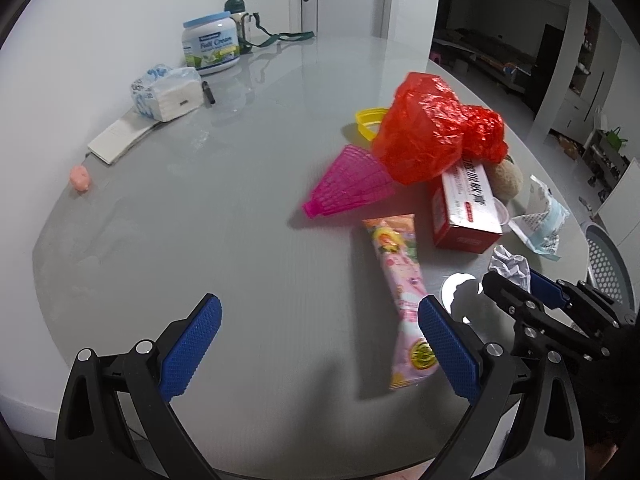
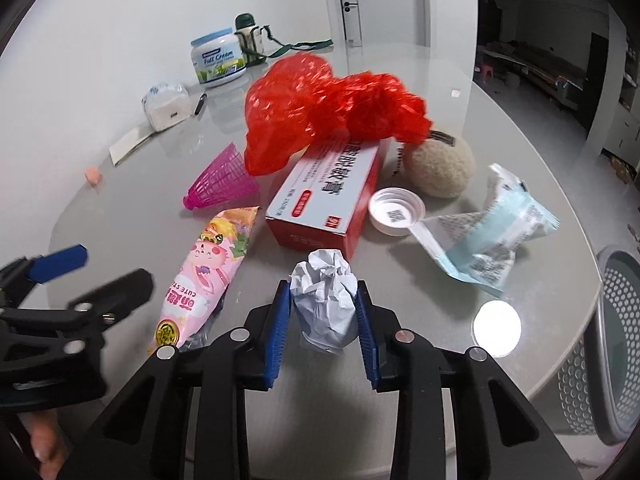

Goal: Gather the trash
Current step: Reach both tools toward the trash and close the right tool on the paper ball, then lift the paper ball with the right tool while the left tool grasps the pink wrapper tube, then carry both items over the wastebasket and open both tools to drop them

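The right gripper (image 2: 323, 300) is clenching a crumpled white paper ball (image 2: 325, 294), its blue pads (image 2: 280, 332) pressing on both sides while the ball is sitting on the grey bench (image 2: 120, 208). The left gripper (image 1: 320, 344) is hanging released, jaws spread wide with nothing between them; its right pad (image 1: 448, 350) is overlapping the lower part of a pink snack wrapper (image 1: 404, 300), whether touching it cannot be told.

In the right wrist view, a red-and-white box (image 2: 324, 204) is lying just beyond the ball at 12 o'clock, with a red plastic bag (image 2: 320, 108) slumping over its far end. The pink wrapper is lying at 10 o'clock, a pink shuttlecock (image 2: 222, 184) beyond it. A white cap (image 2: 396, 210) and a beige fuzzy ball (image 2: 440, 164) are sitting at 1 o'clock, and a torn pale-blue packet (image 2: 492, 232) at 2 o'clock. A perforated grey basket (image 2: 616, 340) is standing off the bench edge at 3 o'clock. A milk powder tub (image 2: 218, 60) and a bottle (image 2: 248, 40) are standing far back near the wall.
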Motion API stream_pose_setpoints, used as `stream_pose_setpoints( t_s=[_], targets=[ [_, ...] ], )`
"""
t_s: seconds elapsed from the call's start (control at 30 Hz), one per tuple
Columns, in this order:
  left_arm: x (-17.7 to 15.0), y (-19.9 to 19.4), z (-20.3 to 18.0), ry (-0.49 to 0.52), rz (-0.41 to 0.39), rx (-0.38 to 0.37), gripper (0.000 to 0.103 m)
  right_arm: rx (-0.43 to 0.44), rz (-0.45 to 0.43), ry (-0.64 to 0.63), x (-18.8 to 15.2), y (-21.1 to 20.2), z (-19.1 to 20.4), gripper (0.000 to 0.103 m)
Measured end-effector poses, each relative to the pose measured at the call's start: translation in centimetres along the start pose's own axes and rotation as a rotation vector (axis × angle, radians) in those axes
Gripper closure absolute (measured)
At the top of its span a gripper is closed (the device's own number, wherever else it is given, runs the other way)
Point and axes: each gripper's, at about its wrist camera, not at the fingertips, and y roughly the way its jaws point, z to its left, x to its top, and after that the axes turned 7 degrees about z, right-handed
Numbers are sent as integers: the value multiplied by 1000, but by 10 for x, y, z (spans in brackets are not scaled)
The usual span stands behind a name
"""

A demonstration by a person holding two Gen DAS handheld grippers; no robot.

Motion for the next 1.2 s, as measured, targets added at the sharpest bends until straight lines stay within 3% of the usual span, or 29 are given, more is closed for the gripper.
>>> stream_pose_setpoints(
  t_s=[0.33, 0.43, 0.47, 0.57, 0.63, 0.67, 0.7, 0.87, 1.07, 1.2],
  targets=[
    [4, 29, -40, 34, 54, 2, 7, -12, 29, 115, -31, -24, -38, 72],
    [2, 37, -44, 42, 75, 6, 14, -14, 34, 144, -38, -29, -48, 72],
    [2, 39, -44, 44, 84, 6, 24, -15, 32, 153, -41, -30, -52, 72],
    [-2, 41, -49, 59, 89, 4, 38, -17, 30, 174, -45, -34, -61, 72],
    [-3, 38, -53, 75, 83, -8, 55, -15, 28, 186, -46, -36, -66, 72],
    [-3, 37, -55, 81, 83, -14, 73, -15, 27, 192, -47, -37, -69, 72],
    [-3, 35, -57, 90, 90, -22, 82, -15, 29, 200, -46, -38, -70, 72],
    [-4, 23, -60, 107, 120, -31, 83, -14, 41, 224, -45, -52, -77, 72],
    [8, -15, -67, 196, 116, -42, 83, -21, 41, 313, -37, -82, -89, 72],
    [25, -33, -93, 277, 107, -110, 83, -71, 4, 409, -37, -107, -106, 72]
  ],
)
